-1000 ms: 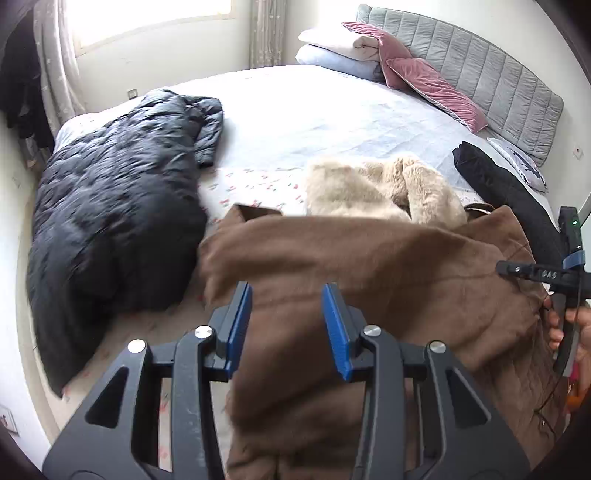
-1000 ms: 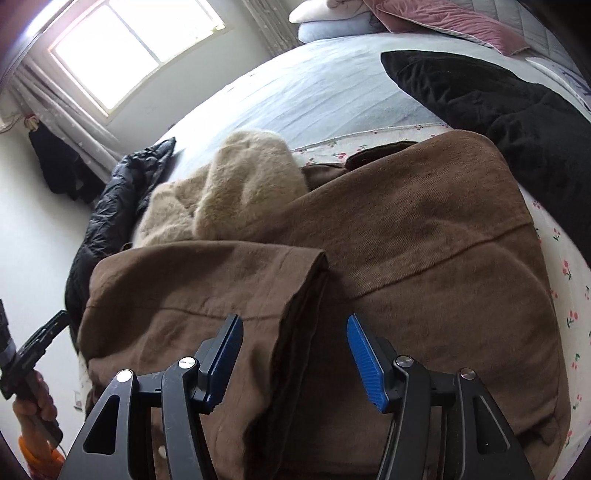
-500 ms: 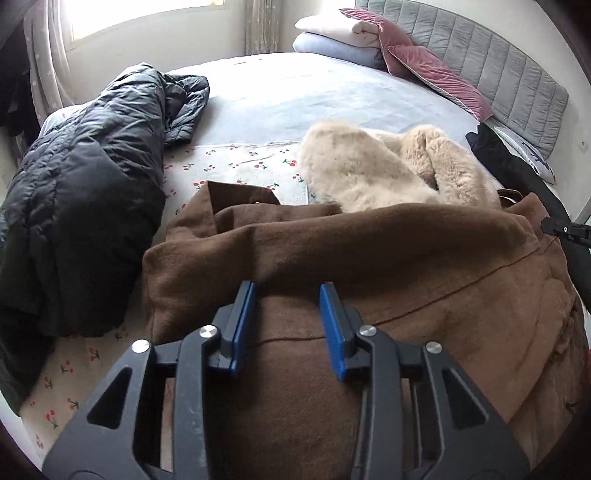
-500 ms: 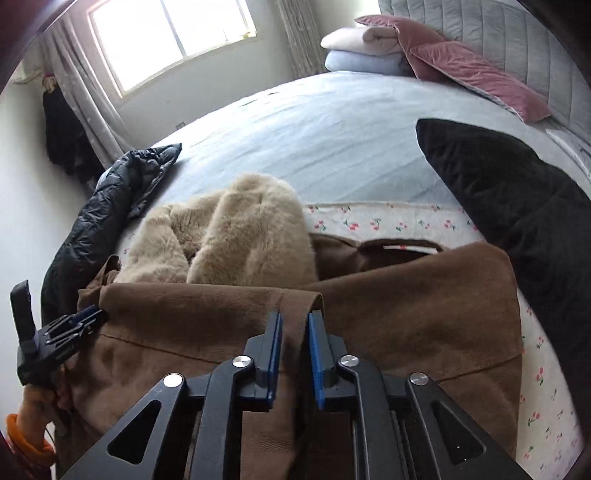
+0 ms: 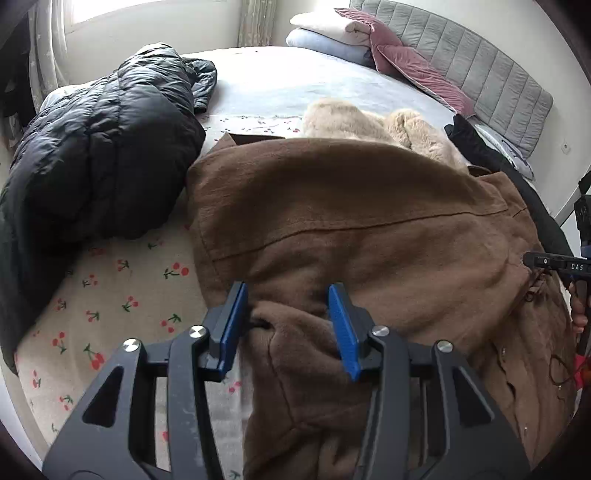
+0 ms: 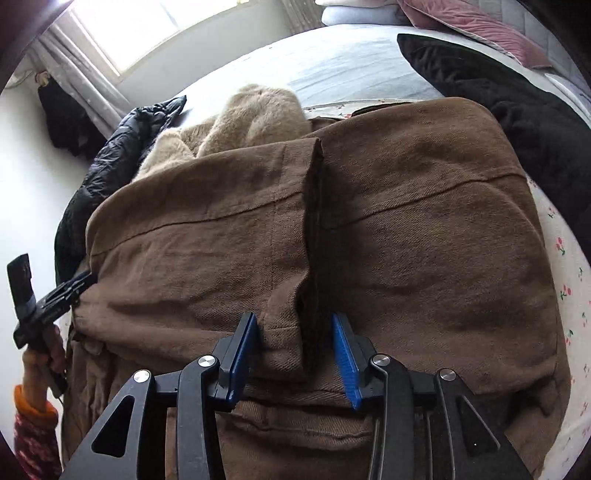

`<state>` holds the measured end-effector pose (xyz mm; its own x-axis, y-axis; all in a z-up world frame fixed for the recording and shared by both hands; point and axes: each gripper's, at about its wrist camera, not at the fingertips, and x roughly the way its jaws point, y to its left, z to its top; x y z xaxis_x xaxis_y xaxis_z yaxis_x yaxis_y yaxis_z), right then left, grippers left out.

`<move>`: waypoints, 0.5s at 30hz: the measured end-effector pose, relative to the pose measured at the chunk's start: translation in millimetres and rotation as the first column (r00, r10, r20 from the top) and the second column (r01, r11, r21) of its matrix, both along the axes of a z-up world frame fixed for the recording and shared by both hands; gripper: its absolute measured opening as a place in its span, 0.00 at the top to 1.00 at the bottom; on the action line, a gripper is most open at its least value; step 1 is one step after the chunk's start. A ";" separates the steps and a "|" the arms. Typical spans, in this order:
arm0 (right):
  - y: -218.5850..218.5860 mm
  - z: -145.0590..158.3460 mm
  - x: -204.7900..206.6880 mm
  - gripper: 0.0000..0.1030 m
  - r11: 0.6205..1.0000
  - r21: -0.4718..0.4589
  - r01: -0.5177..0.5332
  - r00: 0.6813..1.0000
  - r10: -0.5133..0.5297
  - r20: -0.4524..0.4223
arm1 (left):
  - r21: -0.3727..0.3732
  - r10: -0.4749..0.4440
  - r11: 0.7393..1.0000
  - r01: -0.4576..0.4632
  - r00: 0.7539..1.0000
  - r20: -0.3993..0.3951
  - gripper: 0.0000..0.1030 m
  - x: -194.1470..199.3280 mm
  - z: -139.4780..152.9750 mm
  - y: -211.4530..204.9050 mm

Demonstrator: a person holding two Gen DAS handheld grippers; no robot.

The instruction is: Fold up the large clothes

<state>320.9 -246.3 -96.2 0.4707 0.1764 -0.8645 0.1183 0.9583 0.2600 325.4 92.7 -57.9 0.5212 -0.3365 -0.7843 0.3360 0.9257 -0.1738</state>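
A large brown coat (image 5: 369,229) lies folded over on the bed, filling the middle of both views (image 6: 406,221). My left gripper (image 5: 288,328) is open, its blue pads either side of a bunched fold at the coat's near left edge. My right gripper (image 6: 295,358) is open, straddling the folded-over front edge of the coat where two layers meet. The right gripper also shows at the right rim of the left wrist view (image 5: 554,262), and the left one at the left rim of the right wrist view (image 6: 48,295).
A black puffer jacket (image 5: 92,155) lies left of the coat. A beige fleece garment (image 5: 369,122) lies behind it, a black garment (image 6: 517,92) to its right. Cherry-print sheet (image 5: 110,314) covers the near bed. Pillows (image 5: 343,33) and a grey headboard (image 5: 498,81) stand beyond.
The right gripper was shut on the coat's folded edge half a second ago and has opened. The left gripper has opened wider and drawn back to the coat's near edge.
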 end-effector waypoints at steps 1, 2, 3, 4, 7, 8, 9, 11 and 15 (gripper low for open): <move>2.6 7.9 -4.4 0.57 1.000 -0.019 -0.009 1.000 0.009 0.015 | -0.026 0.000 1.000 0.000 1.000 0.004 0.53 -5.0 7.3 4.2; 4.8 16.4 -10.0 0.57 0.999 -0.036 -0.021 0.999 0.022 0.033 | -0.052 -0.003 0.999 0.003 1.000 0.012 0.53 -10.4 13.6 8.4; 6.2 23.7 -15.2 0.55 0.999 -0.046 -0.026 0.998 0.028 0.048 | -0.082 -0.008 0.997 0.009 1.000 0.020 0.53 -17.3 20.3 12.9; 7.2 31.2 -22.8 0.50 0.998 -0.055 -0.028 0.998 0.031 0.062 | -0.100 -0.008 0.995 0.011 1.000 0.025 0.53 -23.3 23.7 16.3; 8.0 49.5 -48.0 0.42 0.998 -0.061 -0.026 0.995 0.032 0.093 | -0.141 0.000 0.990 0.001 1.000 0.007 0.51 -41.8 30.3 25.4; 7.9 56.0 -58.8 0.41 0.998 -0.062 -0.028 0.994 0.034 0.100 | -0.137 0.010 0.991 -0.011 1.000 -0.008 0.49 -49.3 30.8 27.6; 7.6 61.8 -70.4 0.40 0.998 -0.064 -0.029 0.994 0.036 0.107 | -0.130 0.018 0.991 -0.020 1.000 -0.016 0.45 -55.7 32.4 29.1; 7.7 72.4 -93.3 0.37 0.997 -0.074 -0.028 0.991 0.038 0.125 | -0.111 0.034 0.993 -0.036 0.999 -0.019 0.37 -74.2 36.7 30.6; 7.3 87.7 -140.0 0.31 0.994 -0.108 -0.016 0.989 0.031 0.144 | -0.087 0.087 0.992 -0.089 0.996 -0.022 0.19 -114.5 47.0 35.2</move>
<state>180.9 -239.0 -8.5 0.5891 0.0999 -0.8019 0.0638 0.9835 0.1695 210.8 127.9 -10.9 0.5378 -0.3582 -0.7632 0.2498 0.9323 -0.2615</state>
